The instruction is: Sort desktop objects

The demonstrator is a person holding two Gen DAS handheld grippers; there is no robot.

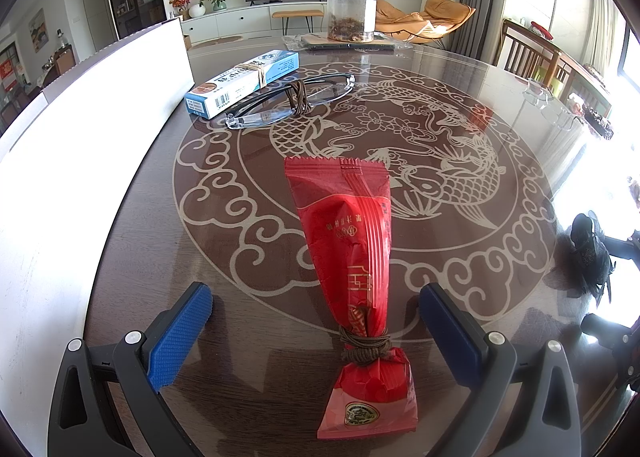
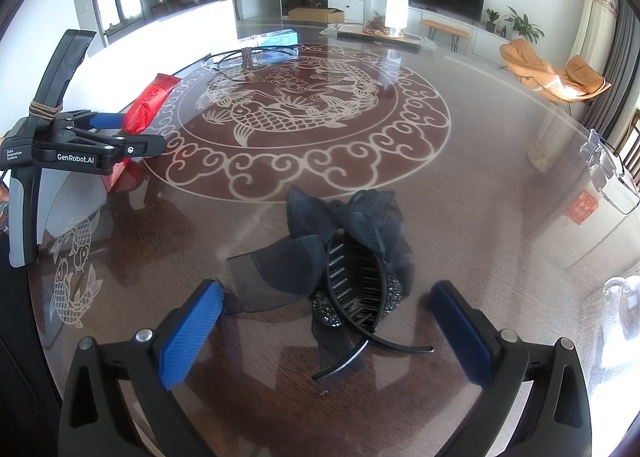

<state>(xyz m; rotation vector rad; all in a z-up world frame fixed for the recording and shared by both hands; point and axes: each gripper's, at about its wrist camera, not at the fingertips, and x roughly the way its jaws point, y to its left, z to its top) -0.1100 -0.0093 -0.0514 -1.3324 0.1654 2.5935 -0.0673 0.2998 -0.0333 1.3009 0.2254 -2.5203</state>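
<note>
A red snack packet [image 1: 356, 257] tied with a brown band lies on the glass-topped table, its tied end between the blue pads of my open left gripper [image 1: 316, 333]. The pads stand apart from it on both sides. Beyond it lie folded glasses [image 1: 292, 99] and a blue-white box [image 1: 244, 83]. A black bow hair clip [image 2: 352, 261] lies between the fingers of my open right gripper [image 2: 328, 333], untouched. The right wrist view also shows the left gripper [image 2: 132, 133] around the red packet [image 2: 148, 105].
A white box wall [image 1: 80, 145] runs along the table's left side. A clear jar [image 1: 352, 9] on a flat black item stands at the far edge. Clear plastic items [image 2: 612, 173] lie at the table's right edge. Chairs stand beyond.
</note>
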